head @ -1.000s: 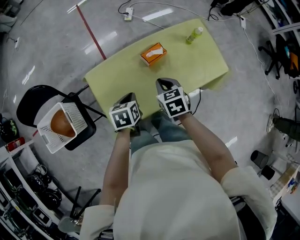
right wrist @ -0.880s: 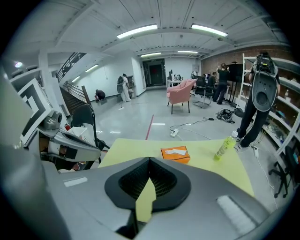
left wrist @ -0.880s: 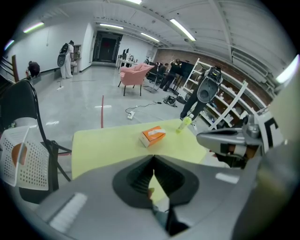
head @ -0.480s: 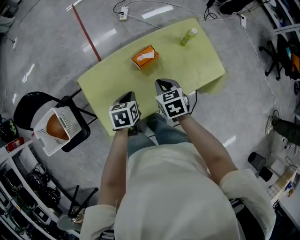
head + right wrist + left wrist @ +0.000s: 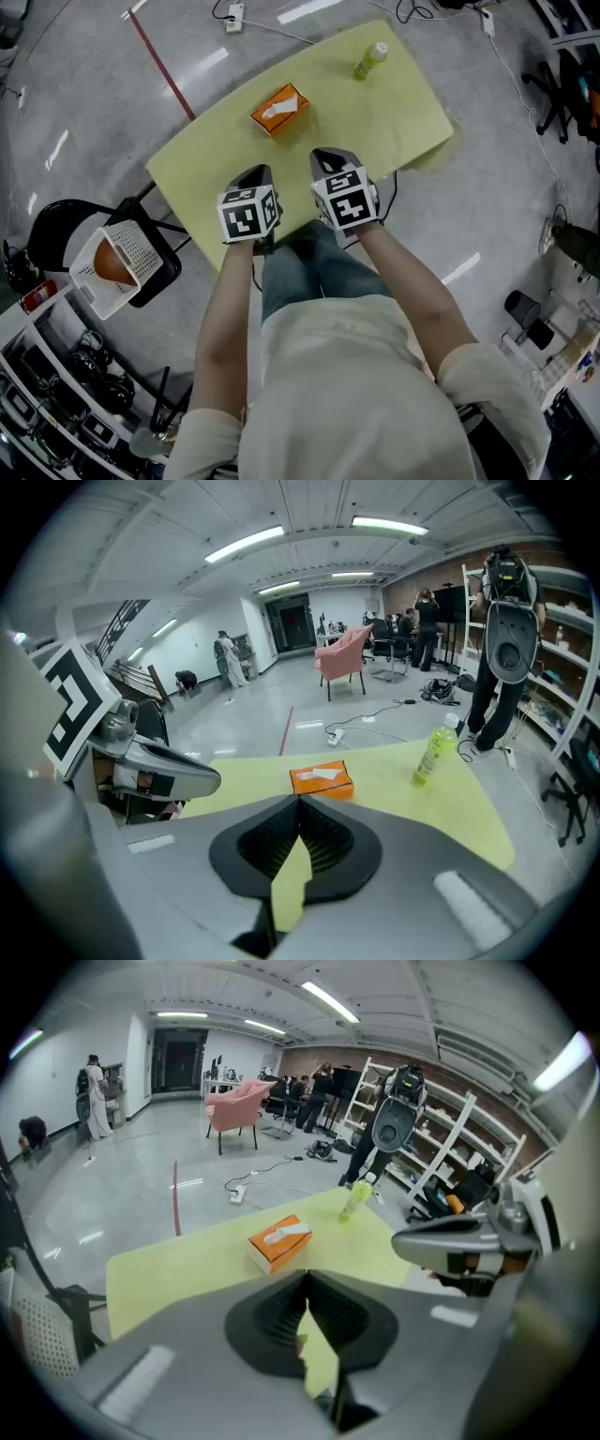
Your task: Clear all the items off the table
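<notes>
An orange tissue box (image 5: 279,108) (image 5: 279,1242) (image 5: 322,779) lies on the yellow-green table (image 5: 403,117), left of centre. A green bottle (image 5: 370,60) (image 5: 356,1196) (image 5: 435,751) stands upright near the far right corner. My left gripper (image 5: 261,172) (image 5: 305,1275) hovers over the table's near edge, shut and empty. Beside it, my right gripper (image 5: 326,154) (image 5: 298,802) is also shut with nothing between its jaws. Both point down towards the tissue box, still well short of it.
A black chair (image 5: 56,220) at the left holds a white basket (image 5: 127,253) with an orange thing inside. A red floor line (image 5: 159,61) and a power strip with cable (image 5: 232,13) lie beyond the table. Shelves stand at the lower left, and an office chair (image 5: 562,89) at the right.
Both grippers have moved forward and slightly down, from before the table's near edge to over it. The tissue box and the bottle have not moved on the table.
</notes>
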